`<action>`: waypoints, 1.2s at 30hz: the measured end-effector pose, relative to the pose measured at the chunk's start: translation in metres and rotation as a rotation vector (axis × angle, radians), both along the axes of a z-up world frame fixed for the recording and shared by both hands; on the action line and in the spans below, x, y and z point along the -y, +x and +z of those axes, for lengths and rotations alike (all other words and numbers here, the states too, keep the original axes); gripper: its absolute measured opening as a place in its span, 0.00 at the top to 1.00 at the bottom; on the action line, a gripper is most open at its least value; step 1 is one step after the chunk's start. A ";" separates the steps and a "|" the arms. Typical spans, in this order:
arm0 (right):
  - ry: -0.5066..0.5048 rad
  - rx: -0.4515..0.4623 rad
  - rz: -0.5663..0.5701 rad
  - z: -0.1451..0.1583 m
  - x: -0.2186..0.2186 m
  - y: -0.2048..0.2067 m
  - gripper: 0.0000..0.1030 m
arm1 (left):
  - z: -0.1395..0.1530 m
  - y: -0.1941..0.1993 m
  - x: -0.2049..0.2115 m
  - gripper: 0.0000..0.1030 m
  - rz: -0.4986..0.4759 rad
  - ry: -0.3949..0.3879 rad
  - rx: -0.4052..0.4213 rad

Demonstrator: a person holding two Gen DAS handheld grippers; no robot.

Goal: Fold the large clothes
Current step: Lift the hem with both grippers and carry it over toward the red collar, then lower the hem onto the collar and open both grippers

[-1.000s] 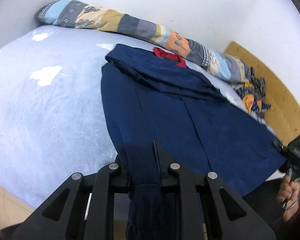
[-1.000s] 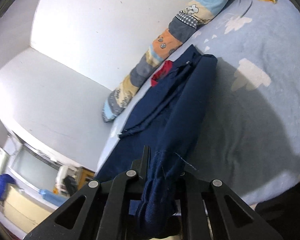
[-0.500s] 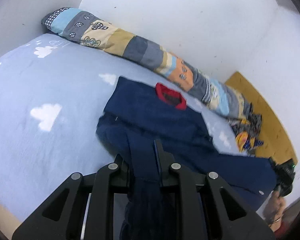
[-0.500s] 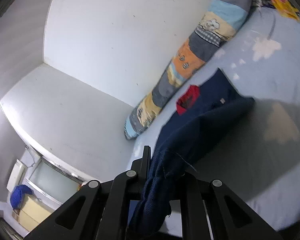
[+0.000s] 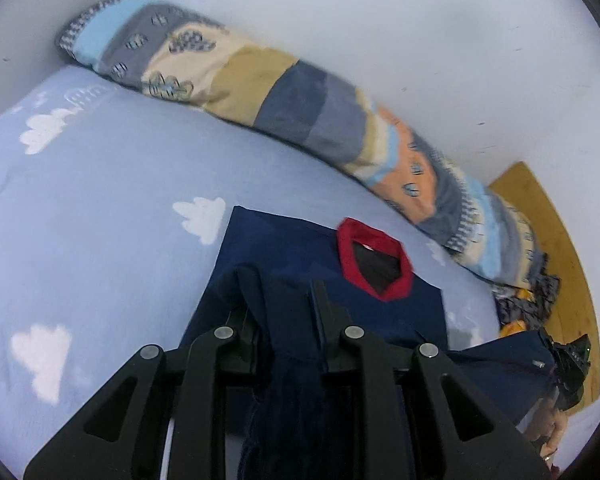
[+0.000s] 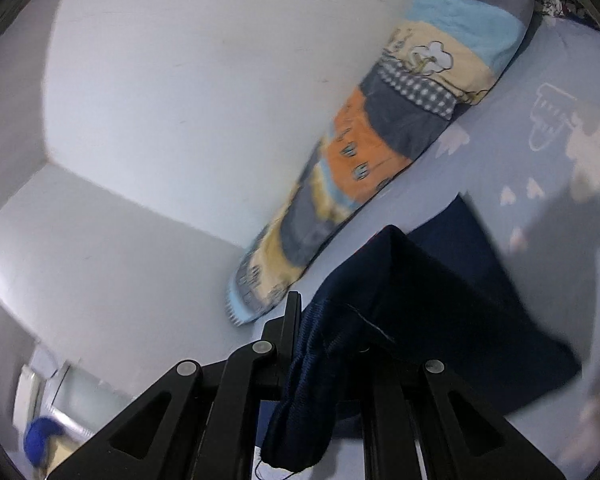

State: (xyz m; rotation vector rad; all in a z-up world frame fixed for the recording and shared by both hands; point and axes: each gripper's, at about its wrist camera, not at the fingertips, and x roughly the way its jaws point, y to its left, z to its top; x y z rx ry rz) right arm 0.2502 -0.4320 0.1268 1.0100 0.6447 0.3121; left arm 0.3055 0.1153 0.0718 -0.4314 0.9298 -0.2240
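Note:
A navy garment [image 5: 276, 248] with a red collar [image 5: 374, 260] lies on the light blue bed [image 5: 100, 208]. Its lower part is lifted and carried over the upper part. My left gripper [image 5: 284, 300] is shut on one hem corner of the navy cloth. My right gripper [image 6: 320, 320] is shut on the other hem corner [image 6: 312, 380], which hangs down between the fingers. In the left wrist view the right gripper [image 5: 568, 364] shows at the far right, holding the cloth edge up.
A long patchwork bolster [image 5: 300, 108] lies along the white wall behind the garment; it also shows in the right wrist view [image 6: 400, 140]. Crumpled colourful clothes [image 5: 528, 300] and a wooden board [image 5: 560, 248] are at the right end of the bed.
Both grippers have carried the hem forward toward the collar. The spread lower part of the garment is now folded up over the upper part.

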 end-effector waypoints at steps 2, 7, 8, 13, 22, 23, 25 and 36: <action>-0.012 -0.049 -0.007 -0.022 0.003 0.043 0.91 | -0.021 0.037 0.008 0.83 0.007 -0.006 -0.059; -0.019 -0.176 -0.031 -0.080 0.012 0.122 0.84 | -0.079 0.107 0.024 0.78 0.028 -0.011 -0.218; -0.014 -0.213 -0.039 -0.095 0.015 0.135 0.82 | -0.096 0.121 0.027 0.65 0.031 -0.027 -0.284; 0.163 -0.340 -0.079 -0.158 0.042 0.166 0.49 | -0.122 0.142 0.017 0.45 0.072 -0.252 -0.328; 0.306 -0.123 -0.065 -0.130 0.070 0.133 0.35 | -0.097 0.133 -0.017 0.40 0.043 -0.395 -0.214; 0.313 -0.098 -0.078 -0.124 0.074 0.130 0.33 | -0.092 0.129 -0.027 0.38 0.059 -0.417 -0.186; 0.299 -0.057 -0.124 -0.112 0.081 0.123 0.29 | -0.086 0.126 -0.039 0.36 0.085 -0.429 -0.165; -0.093 -0.110 0.365 -0.141 -0.085 0.144 0.43 | -0.082 0.063 0.092 0.36 -0.358 -0.098 0.037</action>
